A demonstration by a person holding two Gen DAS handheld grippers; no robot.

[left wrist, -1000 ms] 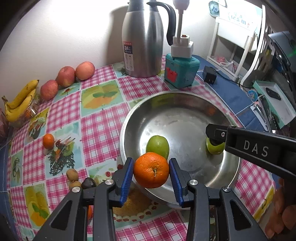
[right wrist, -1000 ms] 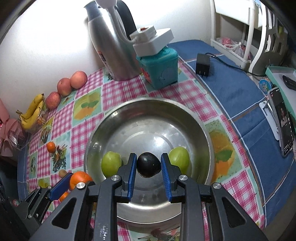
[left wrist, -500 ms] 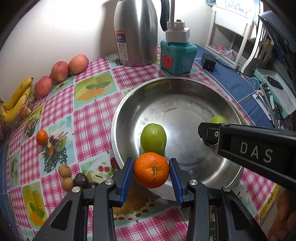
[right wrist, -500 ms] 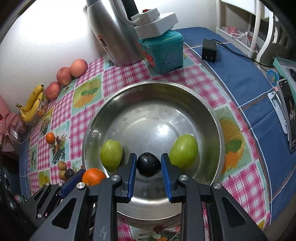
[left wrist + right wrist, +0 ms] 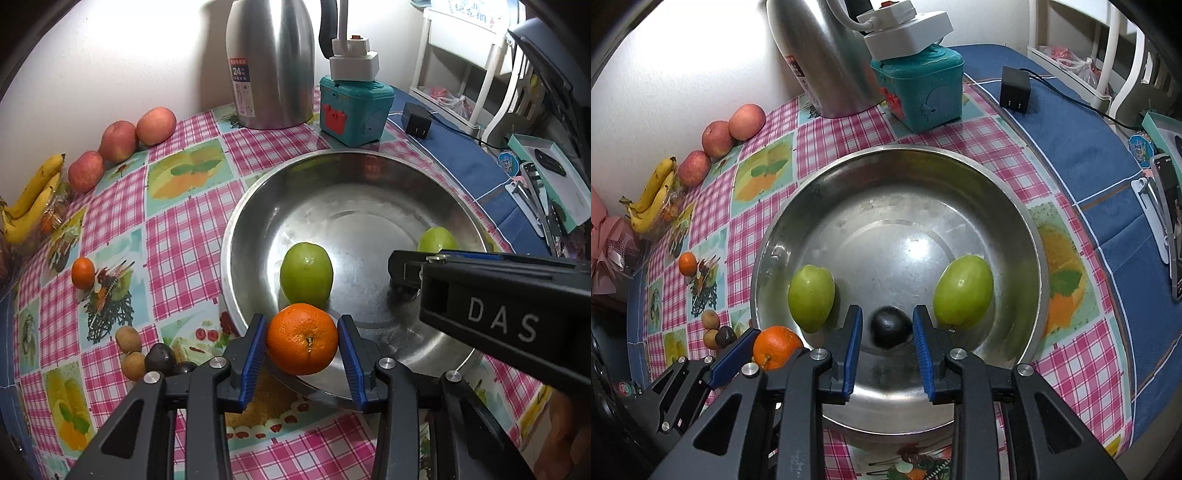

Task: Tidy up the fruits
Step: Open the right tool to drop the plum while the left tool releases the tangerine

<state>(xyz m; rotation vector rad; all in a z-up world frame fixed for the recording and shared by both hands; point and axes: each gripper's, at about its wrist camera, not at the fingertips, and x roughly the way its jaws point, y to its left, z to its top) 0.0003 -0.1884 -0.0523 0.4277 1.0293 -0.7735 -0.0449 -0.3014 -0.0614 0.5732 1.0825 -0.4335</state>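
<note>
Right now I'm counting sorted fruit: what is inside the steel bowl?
Inside the round steel bowl: two green fruits and a small dark fruit between the opening right gripper fingers. Nothing else shows; the near floor is covered.

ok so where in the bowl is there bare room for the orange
The far half of the bowl is bare, behind the two green fruits. The near floor is crowded: the dark fruit sits between them, under the opening right tool.

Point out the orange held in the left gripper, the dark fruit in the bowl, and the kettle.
orange (image 5: 302,339), left wrist view, middle of its peel.
dark fruit (image 5: 890,327), right wrist view, its top, between the right gripper's opening fingers.
kettle (image 5: 271,62), left wrist view, its steel body.
</note>
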